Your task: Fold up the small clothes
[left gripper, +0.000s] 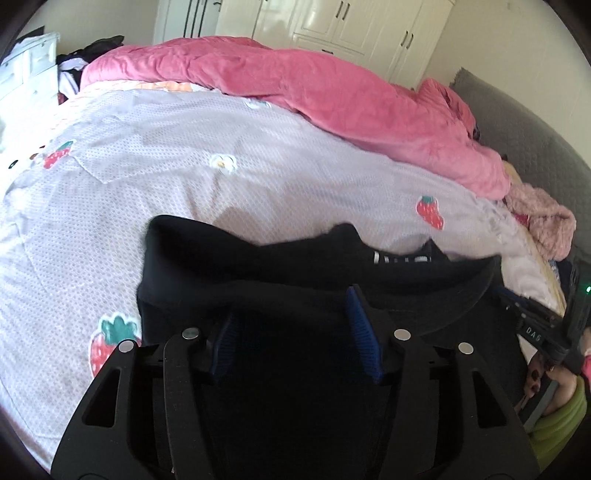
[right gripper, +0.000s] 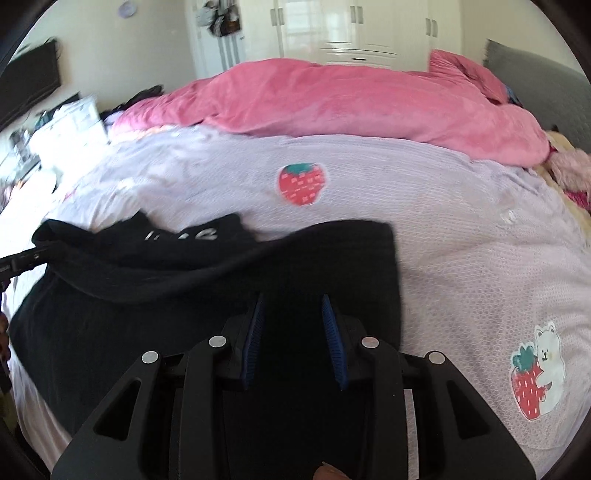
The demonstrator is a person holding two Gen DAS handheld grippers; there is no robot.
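Note:
A small black garment (left gripper: 258, 266) with white lettering lies on the lilac strawberry-print bedsheet (left gripper: 184, 162). Its near part is folded over. My left gripper (left gripper: 291, 306) is open, its blue pads (left gripper: 364, 332) spread just above the garment's near-left part; nothing shows between them. In the right wrist view the same garment (right gripper: 207, 280) fills the lower left. My right gripper (right gripper: 293, 306) is open over the garment's right part, close to its right edge. The other gripper's tip shows at the left edge (right gripper: 18, 262).
A pink duvet (left gripper: 332, 96) is bunched along the far side of the bed. A grey headboard (left gripper: 535, 133) and a fluffy pink item (left gripper: 543, 221) are at the right. White wardrobes (right gripper: 354, 29) stand behind. Cluttered white furniture (right gripper: 66, 122) is at the left.

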